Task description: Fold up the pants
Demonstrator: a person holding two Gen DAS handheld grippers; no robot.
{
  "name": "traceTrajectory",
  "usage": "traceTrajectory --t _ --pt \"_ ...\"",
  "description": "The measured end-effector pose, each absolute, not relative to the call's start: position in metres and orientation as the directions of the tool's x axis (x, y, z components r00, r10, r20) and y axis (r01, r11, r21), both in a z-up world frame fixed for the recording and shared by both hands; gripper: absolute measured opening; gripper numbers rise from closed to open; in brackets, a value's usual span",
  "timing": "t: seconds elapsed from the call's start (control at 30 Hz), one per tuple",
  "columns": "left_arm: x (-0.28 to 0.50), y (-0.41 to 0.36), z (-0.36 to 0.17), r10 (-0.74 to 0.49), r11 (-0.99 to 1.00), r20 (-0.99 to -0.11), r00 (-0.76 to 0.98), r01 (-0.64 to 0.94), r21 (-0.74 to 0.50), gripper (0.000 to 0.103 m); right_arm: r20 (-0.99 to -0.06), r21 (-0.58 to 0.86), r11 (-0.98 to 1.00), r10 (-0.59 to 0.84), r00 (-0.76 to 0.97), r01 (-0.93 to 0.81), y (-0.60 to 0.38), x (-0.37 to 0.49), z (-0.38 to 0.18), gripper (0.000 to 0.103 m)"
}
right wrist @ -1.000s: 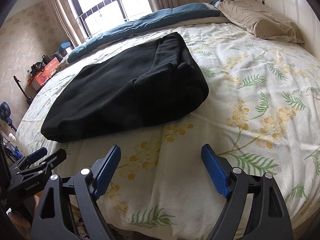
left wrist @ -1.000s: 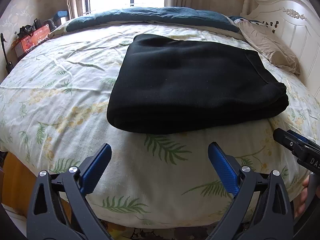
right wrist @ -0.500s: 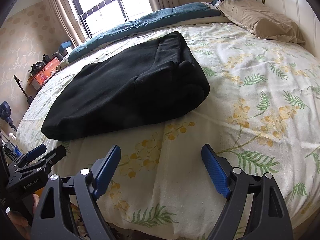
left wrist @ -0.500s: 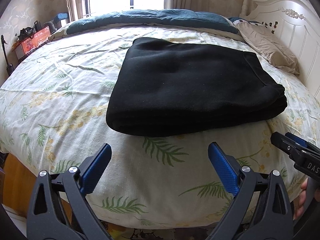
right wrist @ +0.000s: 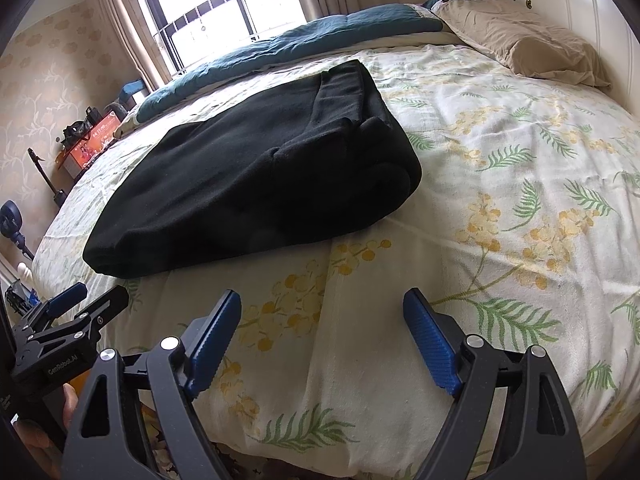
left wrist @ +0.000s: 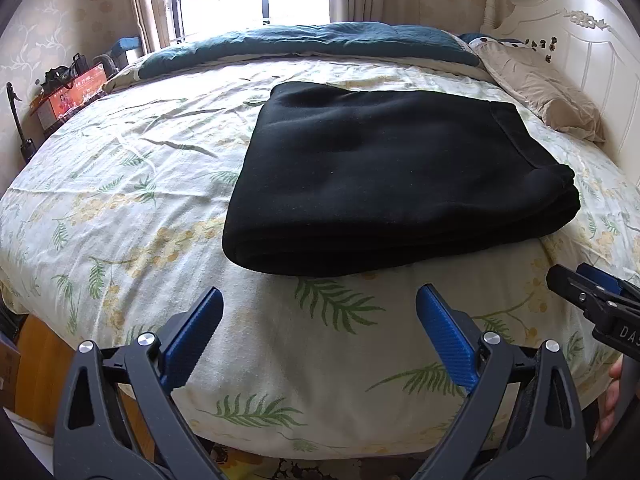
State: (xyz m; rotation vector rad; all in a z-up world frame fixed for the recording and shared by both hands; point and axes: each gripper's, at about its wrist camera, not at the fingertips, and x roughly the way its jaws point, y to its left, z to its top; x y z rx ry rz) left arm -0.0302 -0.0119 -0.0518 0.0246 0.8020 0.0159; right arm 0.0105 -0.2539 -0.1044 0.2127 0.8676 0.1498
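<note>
Black pants (left wrist: 384,176) lie folded into a thick rectangle on the floral bedsheet (left wrist: 120,208), also seen in the right wrist view as the pants (right wrist: 256,176). My left gripper (left wrist: 320,304) is held open over the near edge of the bed, short of the pants, with nothing between its blue pads. My right gripper (right wrist: 322,312) stands open too, over bare sheet to the right of the pants. Each gripper shows at the edge of the other's view: the right one (left wrist: 592,300) and the left one (right wrist: 80,304).
A teal quilt (left wrist: 304,40) lies along the far side under the window. A beige pillow (left wrist: 540,92) rests by the white headboard (left wrist: 580,40). Boxes and bags (left wrist: 68,88) stand on the floor at the left. A hand (right wrist: 44,436) shows at the lower left.
</note>
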Motion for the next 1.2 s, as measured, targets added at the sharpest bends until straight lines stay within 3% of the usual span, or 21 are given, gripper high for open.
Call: traceTrajectory --t 0.77,1.2 --pt "-0.035 -0.015 -0.042 0.030 0.999 -0.701 0.713 0.004 0.047 0.097 -0.743 0.244 0.968 0.221 0.632 -0.052 -0.250 0.005 -0.105 0.083" --pt "-0.028 -0.012 -0.014 -0.006 0.999 -0.615 0.788 0.028 0.026 0.097 -0.743 0.242 0.968 0.233 0.628 -0.072 -0.252 0.004 -0.105 0.083"
